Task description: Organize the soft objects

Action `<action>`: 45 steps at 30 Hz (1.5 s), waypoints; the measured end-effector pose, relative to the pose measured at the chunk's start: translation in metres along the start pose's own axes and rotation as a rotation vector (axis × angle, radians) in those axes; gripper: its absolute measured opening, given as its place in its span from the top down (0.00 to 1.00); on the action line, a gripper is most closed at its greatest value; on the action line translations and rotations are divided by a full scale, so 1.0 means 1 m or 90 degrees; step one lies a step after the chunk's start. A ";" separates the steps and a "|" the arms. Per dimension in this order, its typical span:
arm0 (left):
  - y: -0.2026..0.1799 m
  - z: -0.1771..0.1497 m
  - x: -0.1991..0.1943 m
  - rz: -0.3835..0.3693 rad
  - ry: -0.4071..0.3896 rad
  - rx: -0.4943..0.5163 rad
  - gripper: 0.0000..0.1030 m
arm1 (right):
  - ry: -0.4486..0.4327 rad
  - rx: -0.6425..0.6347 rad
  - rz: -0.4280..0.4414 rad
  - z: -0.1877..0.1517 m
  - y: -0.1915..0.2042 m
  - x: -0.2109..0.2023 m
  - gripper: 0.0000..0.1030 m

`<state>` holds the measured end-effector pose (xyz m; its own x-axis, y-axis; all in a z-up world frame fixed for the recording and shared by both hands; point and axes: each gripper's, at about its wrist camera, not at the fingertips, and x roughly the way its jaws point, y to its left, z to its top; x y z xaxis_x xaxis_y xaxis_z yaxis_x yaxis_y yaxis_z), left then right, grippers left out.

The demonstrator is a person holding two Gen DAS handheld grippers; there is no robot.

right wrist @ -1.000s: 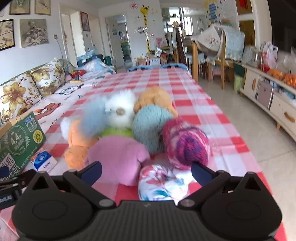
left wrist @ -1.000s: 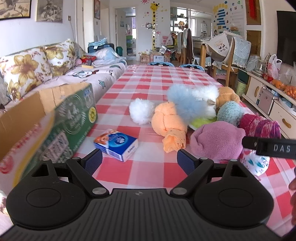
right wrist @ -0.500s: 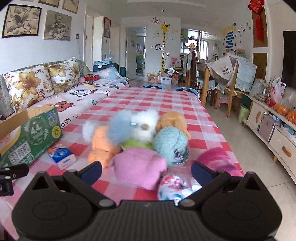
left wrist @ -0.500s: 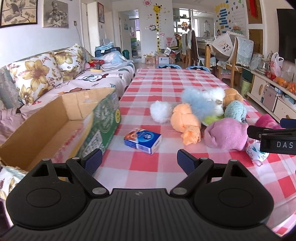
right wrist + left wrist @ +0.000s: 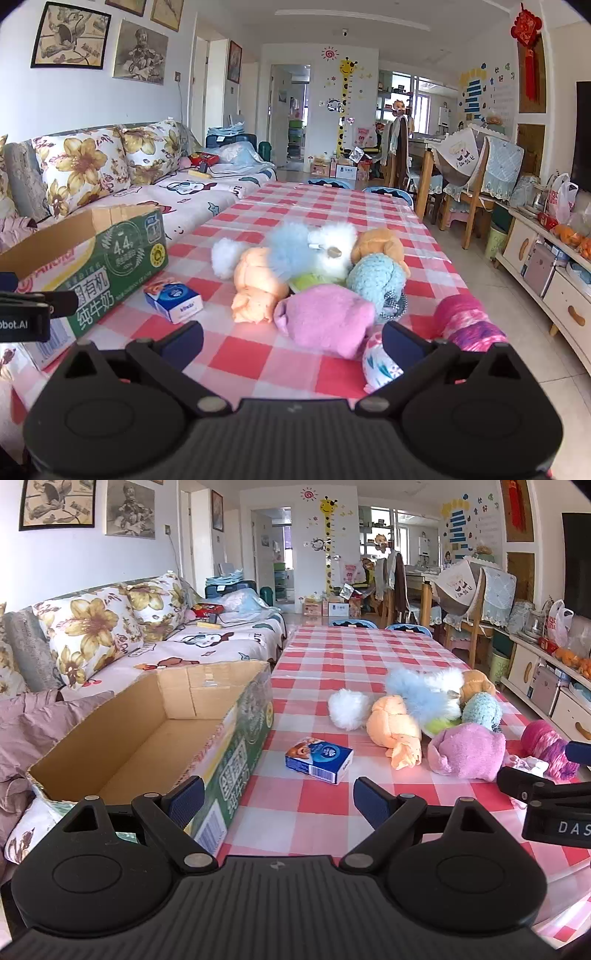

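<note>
Red-and-white checked cloth covers the long surface (image 5: 351, 657) I am working over, with a floral-cushioned sofa (image 5: 110, 635) along its left side and a dining area beyond the far end. Item one: my left gripper (image 5: 279, 799), held low at the near edge, fingers spread wide apart and holding nothing. Item two: my right gripper (image 5: 291, 341), likewise low at the near edge, fingers wide apart and empty; one fingertip overlaps the floral white bundle in its view, though I cannot tell whether they touch. Item three: an open cardboard box (image 5: 155, 734) with green printed sides, standing at the left edge of the surface beside the sofa, nothing visible inside it. Item four: a small blue tissue pack (image 5: 319, 759), lying flat between the box and the soft objects, apart from both. Item five: the soft objects, heaped together right of centre — a white pom-pom (image 5: 347, 709) at the left end, an orange knotted piece (image 5: 397, 731), a pale blue fluffy piece (image 5: 417, 694) on top, a green one (image 5: 314, 281) mostly buried, a tan plush (image 5: 376, 242) at the back, a teal knitted ball (image 5: 375, 282), a pink plush piece (image 5: 327, 317) at the front, a magenta-and-purple roll (image 5: 469, 325) at the right, and a floral white bundle (image 5: 378, 365) nearest me.
</note>
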<state>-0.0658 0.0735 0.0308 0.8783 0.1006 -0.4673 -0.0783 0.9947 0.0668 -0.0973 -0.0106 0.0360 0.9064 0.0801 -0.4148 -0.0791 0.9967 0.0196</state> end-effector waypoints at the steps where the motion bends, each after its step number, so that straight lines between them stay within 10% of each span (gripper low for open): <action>1: -0.001 0.002 -0.001 0.001 -0.001 0.001 0.00 | 0.001 0.003 0.001 -0.001 0.001 -0.001 0.01; 45: 0.024 0.006 -0.045 0.021 -0.038 -0.009 0.00 | 0.005 0.023 0.064 -0.009 0.013 -0.034 0.01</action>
<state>-0.1048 0.0925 0.0589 0.9014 0.1324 -0.4123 -0.1142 0.9911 0.0685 -0.1333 -0.0002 0.0420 0.8915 0.1803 -0.4155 -0.1549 0.9834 0.0945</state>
